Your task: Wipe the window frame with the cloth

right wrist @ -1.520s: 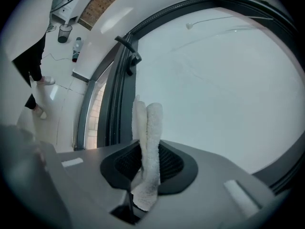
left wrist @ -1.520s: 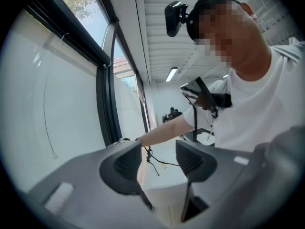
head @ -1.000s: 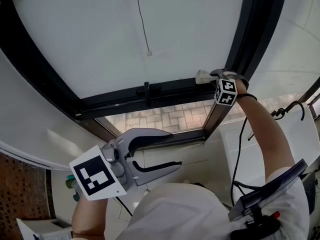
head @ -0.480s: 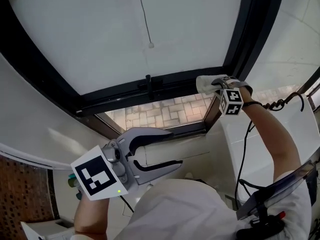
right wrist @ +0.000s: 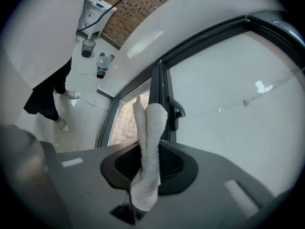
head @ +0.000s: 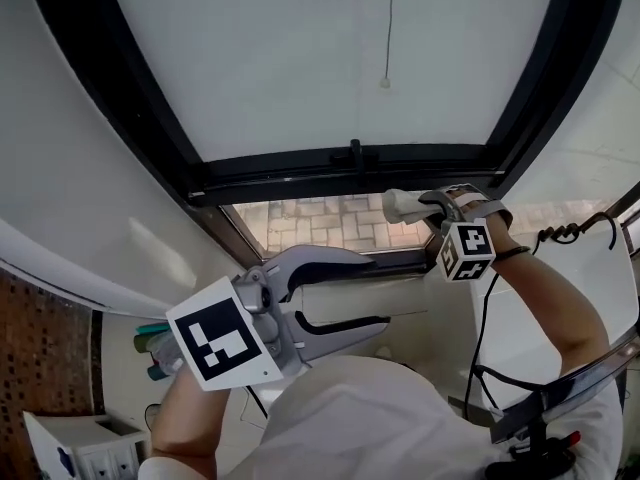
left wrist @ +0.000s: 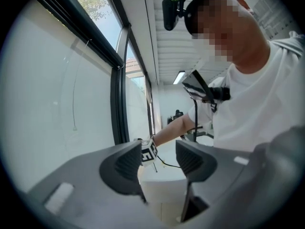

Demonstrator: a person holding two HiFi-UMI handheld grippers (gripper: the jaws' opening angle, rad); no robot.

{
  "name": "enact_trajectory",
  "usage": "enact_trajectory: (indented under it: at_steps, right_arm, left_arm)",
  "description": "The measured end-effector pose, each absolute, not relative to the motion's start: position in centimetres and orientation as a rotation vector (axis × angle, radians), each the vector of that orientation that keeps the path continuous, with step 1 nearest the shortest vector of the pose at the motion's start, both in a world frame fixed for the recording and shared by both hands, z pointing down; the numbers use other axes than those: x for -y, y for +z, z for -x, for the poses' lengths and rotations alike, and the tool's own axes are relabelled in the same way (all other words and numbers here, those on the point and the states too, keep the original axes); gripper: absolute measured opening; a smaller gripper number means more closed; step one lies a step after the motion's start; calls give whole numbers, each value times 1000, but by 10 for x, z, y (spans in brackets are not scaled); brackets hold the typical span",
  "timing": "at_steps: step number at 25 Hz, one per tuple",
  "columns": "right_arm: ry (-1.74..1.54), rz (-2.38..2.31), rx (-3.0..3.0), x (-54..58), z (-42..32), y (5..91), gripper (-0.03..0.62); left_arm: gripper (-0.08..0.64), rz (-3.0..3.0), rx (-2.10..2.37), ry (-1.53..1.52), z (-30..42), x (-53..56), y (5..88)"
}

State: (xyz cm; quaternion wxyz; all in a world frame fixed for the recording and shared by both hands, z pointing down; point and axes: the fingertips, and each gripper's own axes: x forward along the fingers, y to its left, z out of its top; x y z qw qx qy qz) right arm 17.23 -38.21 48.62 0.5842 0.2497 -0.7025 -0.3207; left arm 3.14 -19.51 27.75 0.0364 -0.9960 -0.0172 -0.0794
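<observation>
The right gripper is reaching up to the dark window frame, and its jaws are clamping tight on the white cloth. In the right gripper view the cloth is standing folded and upright between the two dark pads of the gripper. Its top is poking out past them toward the frame's bar and the black handle. From the head view the cloth is sitting just under the sash's lower rail, at the right end of the open gap where brick paving is showing through. Whether it is actually pressing on the frame, I cannot tell. The marker cube is riding on the wrist side of that gripper.

The left gripper is hanging low, close to the person's chest and well apart from the frame. Its jaws are spread wide with nothing between them, and in the left gripper view the gripper is showing only the far arm and the room through the gap. A thin pull cord is dangling in front of the pale pane above.
</observation>
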Motion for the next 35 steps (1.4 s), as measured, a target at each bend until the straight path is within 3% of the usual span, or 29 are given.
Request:
enact_trajectory:
  at_steps: [8, 17, 23, 35]
  right_arm:
    - [-867, -519, 1771, 401, -3, 449, 71]
    - [-922, -564, 1763, 494, 126, 438, 71]
    - [-927, -577, 1730, 538, 176, 455, 71]
    - [-870, -579, 1681, 574, 209, 506, 71]
  left_arm:
    - [242, 3041, -42, -239, 25, 189, 276]
    - [242, 3061, -148, -279, 90, 183, 286]
    - [242, 3086, -196, -294, 124, 185, 292]
    - [242, 3119, -280, -304, 167, 186, 304]
